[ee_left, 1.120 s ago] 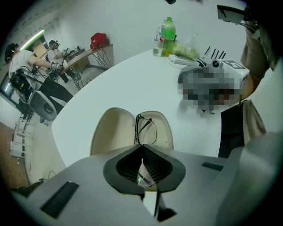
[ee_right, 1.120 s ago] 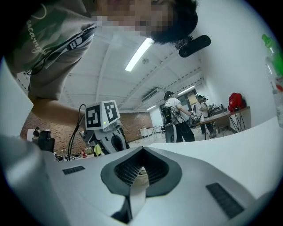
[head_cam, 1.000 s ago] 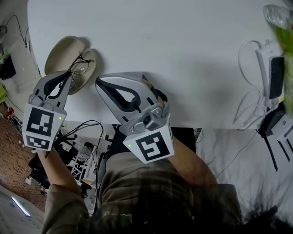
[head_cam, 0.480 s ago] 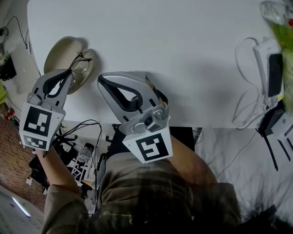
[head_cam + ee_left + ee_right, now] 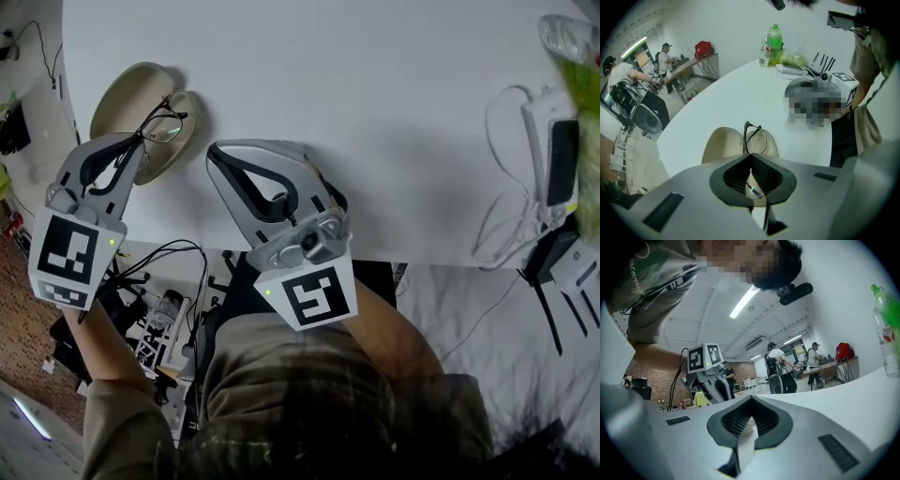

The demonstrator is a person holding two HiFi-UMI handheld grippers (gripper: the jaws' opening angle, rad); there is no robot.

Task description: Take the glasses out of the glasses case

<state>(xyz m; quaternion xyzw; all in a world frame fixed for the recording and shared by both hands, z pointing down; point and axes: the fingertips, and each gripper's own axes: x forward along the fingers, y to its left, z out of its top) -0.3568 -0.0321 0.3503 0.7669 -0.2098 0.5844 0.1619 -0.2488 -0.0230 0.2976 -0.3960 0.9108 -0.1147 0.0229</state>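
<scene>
Left tool (image 5: 138, 142) pinched shut on the glasses (image 5: 161, 127) temple. Lenses tilt up over the open case (image 5: 127, 94) at the tabletop (image 5: 375, 103) corner. I read this as mid-lift, clearing the shell. Right tool (image 5: 217, 157) closed, empty, parked near the edge, out of my way.

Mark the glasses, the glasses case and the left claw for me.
glasses (image 5: 165, 129), head view, on a lens.
glasses case (image 5: 127, 94), head view, on the bare open half beside the glasses.
left claw (image 5: 750, 157), left gripper view, where its closed tips meet on the glasses.
</scene>
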